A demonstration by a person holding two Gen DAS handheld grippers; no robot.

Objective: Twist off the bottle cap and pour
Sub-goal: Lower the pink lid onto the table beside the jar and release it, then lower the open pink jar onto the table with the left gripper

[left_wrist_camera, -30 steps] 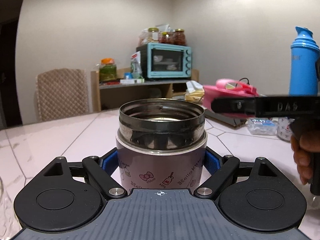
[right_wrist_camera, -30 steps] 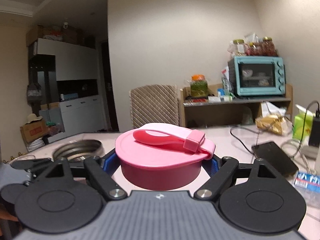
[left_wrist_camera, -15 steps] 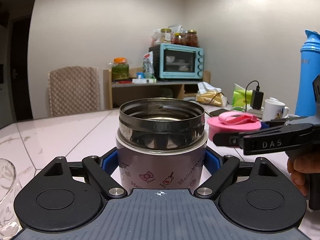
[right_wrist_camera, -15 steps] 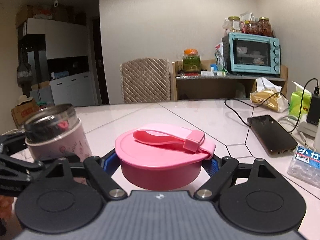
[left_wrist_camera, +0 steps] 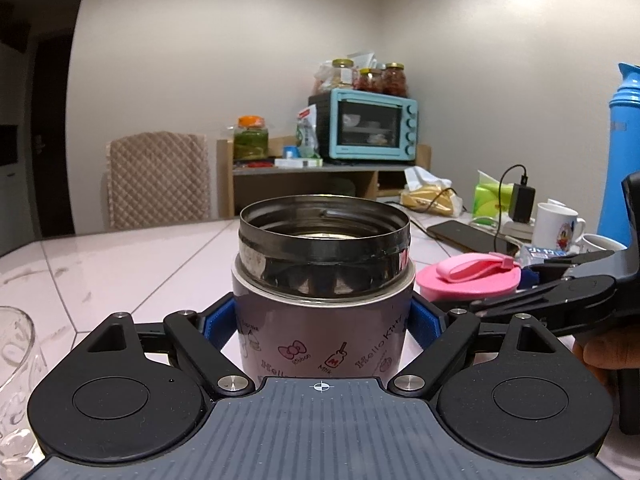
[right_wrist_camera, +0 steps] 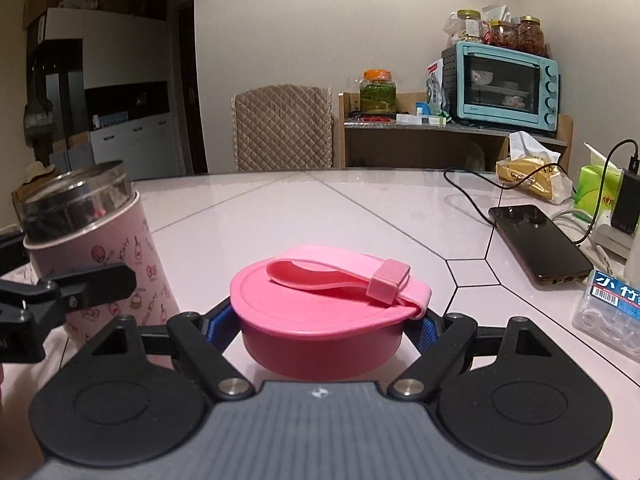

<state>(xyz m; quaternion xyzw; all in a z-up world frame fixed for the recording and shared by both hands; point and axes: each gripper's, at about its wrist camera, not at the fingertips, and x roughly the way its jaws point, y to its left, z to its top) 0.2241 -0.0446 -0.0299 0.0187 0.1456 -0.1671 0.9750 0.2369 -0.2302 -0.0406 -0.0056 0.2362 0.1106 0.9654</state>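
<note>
Pale tiled bench (right_wrist_camera: 360, 208) holds everything. Left gripper (left_wrist_camera: 322, 320) jaws squeeze the open pink bottle (left_wrist_camera: 322, 292). Right gripper (right_wrist_camera: 332, 324) jaws squeeze the pink cap (right_wrist_camera: 324, 312), at the bottle's 3 o'clock.

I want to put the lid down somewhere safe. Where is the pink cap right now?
The pink cap sits clamped in the right claw, low over the table, just right of the open flask held by the left claw.

Ahead of your grippers the table (right_wrist_camera: 360, 208) lay open. A phone (right_wrist_camera: 540, 244), cable (right_wrist_camera: 476, 184) and mugs (left_wrist_camera: 558, 226) crowded its right side.
</note>
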